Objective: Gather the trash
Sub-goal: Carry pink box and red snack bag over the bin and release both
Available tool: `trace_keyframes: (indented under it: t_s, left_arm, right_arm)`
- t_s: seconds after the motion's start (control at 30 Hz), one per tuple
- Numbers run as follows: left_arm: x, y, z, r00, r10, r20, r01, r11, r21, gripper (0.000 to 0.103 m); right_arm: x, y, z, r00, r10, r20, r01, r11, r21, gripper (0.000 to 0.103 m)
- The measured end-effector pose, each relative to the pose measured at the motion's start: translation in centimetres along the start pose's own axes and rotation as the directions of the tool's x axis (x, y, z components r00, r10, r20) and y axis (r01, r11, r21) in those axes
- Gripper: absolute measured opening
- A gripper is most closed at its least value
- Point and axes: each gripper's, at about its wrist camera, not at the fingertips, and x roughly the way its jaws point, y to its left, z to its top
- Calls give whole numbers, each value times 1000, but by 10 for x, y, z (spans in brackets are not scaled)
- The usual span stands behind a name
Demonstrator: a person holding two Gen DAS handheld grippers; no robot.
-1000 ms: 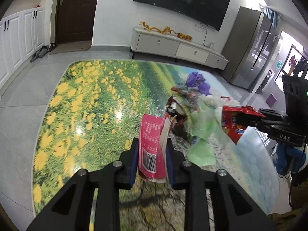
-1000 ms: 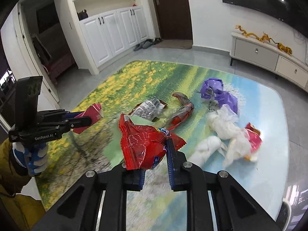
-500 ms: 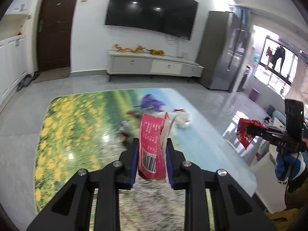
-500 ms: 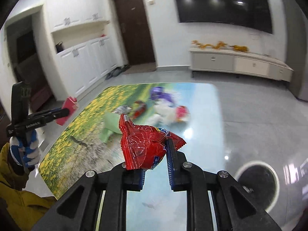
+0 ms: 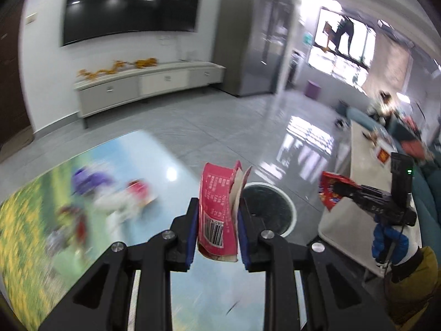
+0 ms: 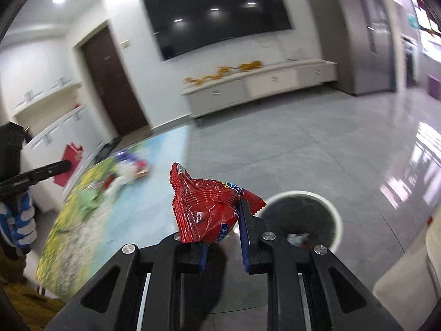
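My left gripper (image 5: 217, 215) is shut on a pink snack packet (image 5: 217, 209) with a barcode, held upright. Just behind it on the floor stands a round white-rimmed trash bin (image 5: 271, 212). My right gripper (image 6: 223, 223) is shut on a crumpled red snack wrapper (image 6: 206, 209); the same bin (image 6: 303, 218) sits to its right with some scraps inside. Each gripper shows in the other's view: the right one (image 5: 335, 193) with its red wrapper, the left one (image 6: 67, 165) with its pink packet. Blurred trash (image 5: 110, 201) lies on the flower-print table (image 5: 27, 220).
The table's glossy edge (image 6: 165, 182) ends beside the bin. A white TV cabinet (image 5: 143, 82) and a large dark TV (image 6: 217, 11) line the far wall. A white low table (image 5: 358, 220) and a teal sofa (image 5: 430, 193) stand at the right. Gloved hands (image 6: 22, 220) hold the grippers.
Both grippers have swung away from the trash pile on the table to the right, toward the bin on the floor. Each still holds its packet; the bin has come into both views.
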Motion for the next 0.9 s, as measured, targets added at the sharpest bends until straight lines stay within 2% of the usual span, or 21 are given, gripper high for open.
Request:
trace_keyframes:
  t_s: [0.2, 0.43, 0.63, 0.7, 0.9]
  left_arm:
    - [104, -63, 51, 993, -78, -88, 84, 995, 60, 24]
    - [208, -107, 67, 973, -128, -190, 144, 987, 76, 26]
    - [260, -109, 63, 963, -138, -233, 149, 988, 32, 30]
    - [273, -107, 62, 958, -145, -246, 153, 988, 12, 35]
    - [288, -100, 59, 951, -169, -260, 166, 986, -33, 46]
  right_arm:
    - [56, -66, 7, 995, -79, -61, 85, 993, 88, 23]
    - [124, -114, 7, 977, -117, -177, 139, 984, 113, 28]
    - [169, -136, 1, 961, -131, -242, 162, 980, 115, 34]
    - [179, -141, -1, 955, -148, -257, 182, 977, 115, 50]
    - [189, -144, -5, 946, -161, -282, 199, 973, 114, 52]
